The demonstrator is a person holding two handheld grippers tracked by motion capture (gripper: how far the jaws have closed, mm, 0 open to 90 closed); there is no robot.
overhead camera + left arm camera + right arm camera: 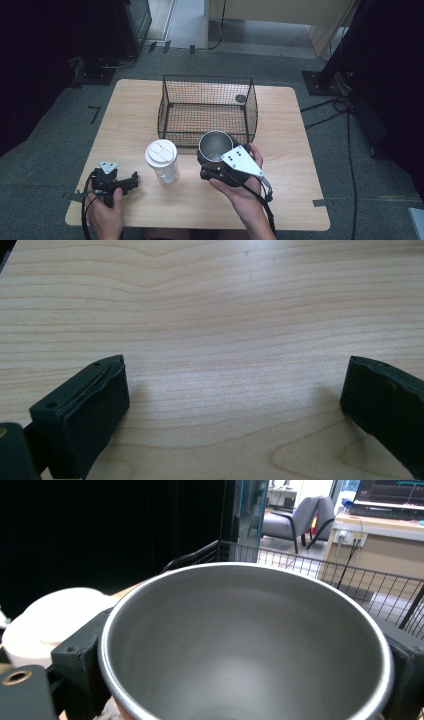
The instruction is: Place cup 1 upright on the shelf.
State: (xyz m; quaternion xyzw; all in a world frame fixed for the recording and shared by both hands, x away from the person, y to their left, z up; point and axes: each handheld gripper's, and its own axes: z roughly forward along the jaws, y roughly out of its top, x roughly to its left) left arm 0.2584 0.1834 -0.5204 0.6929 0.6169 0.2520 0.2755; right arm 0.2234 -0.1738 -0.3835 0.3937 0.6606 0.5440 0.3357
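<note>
Pale wood grain runs across the surface (pixel 280 200), a rounded-corner top with grey carpet around it and dark stands and cables off to the right. At the far middle sits a black wire basket (pixel 207 107), open-topped, square mesh walls; I can see wood through its bottom, plus a small dark round spot near its far right corner (too small for me to tell what it is). Just in front of the basket's near wall is the metal cup (pixel 216 145), and my right claw (pixel 220 167) has it pinched between the two black jaws, one on each side of the cup's wall, my right hand (pixel 245 192) wrapped around the claw's body. In the right gripper view the cup (pixel 240 645) looks brushed steel, smooth and round-rimmed, its inside bare as far down as I can see. Beside it, on its left in the high view, stands a clear plastic cup with a white lid (pixel 162 160), upright on the surface, near the metal cup but apart from it. The lid shows as a white dome (pixel 55 615) beyond my right claw's jaw, with the basket's wire wall behind. My left claw (pixel 131 182) lies low at the near left corner in my left hand (pixel 106 212), jaws spread wide over bare wood (pixel 225 330), nothing between them.
</note>
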